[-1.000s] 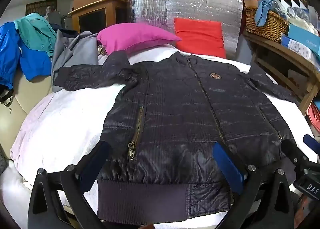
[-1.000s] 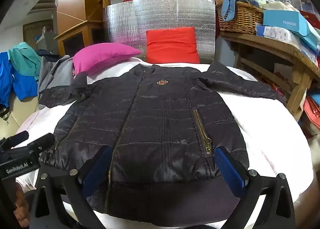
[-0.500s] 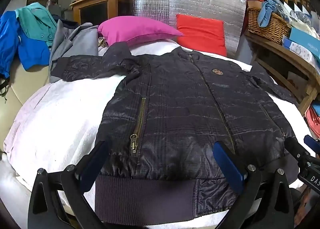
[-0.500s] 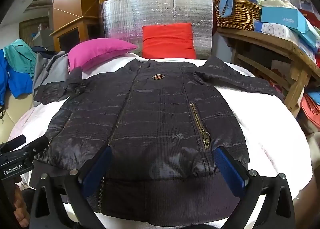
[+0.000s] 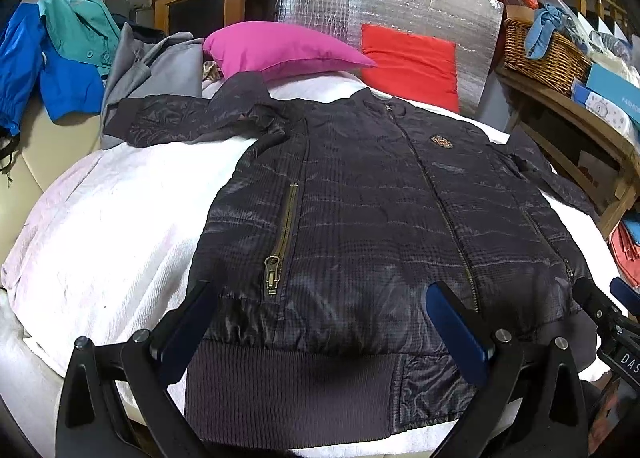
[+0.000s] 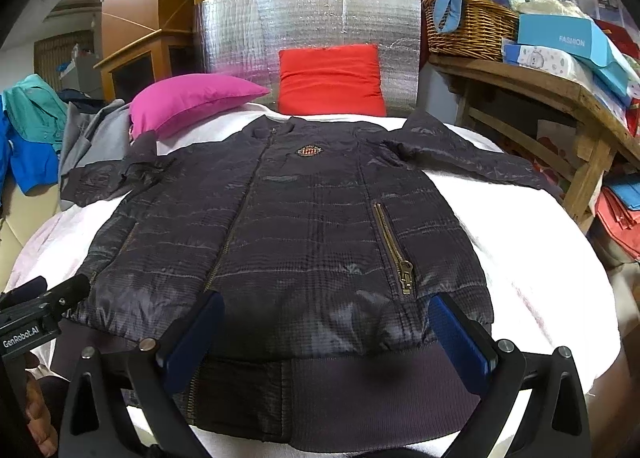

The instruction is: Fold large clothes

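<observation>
both grippers [image 5: 320, 322] [image 6: 324, 326] gape over jacket [image 5: 380, 218] hem; white cover [image 5: 100, 226] flanks.

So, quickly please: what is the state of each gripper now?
Left gripper: open, holding nothing, above the dark quilted zip jacket.
Right gripper: open, holding nothing.

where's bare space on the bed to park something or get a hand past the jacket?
Bare white cover left of the jacket, below its left sleeve. Another patch right of it, below the right sleeve. Crowded: pink pillow and red cushion at the collar end; clothes pile far left.
</observation>
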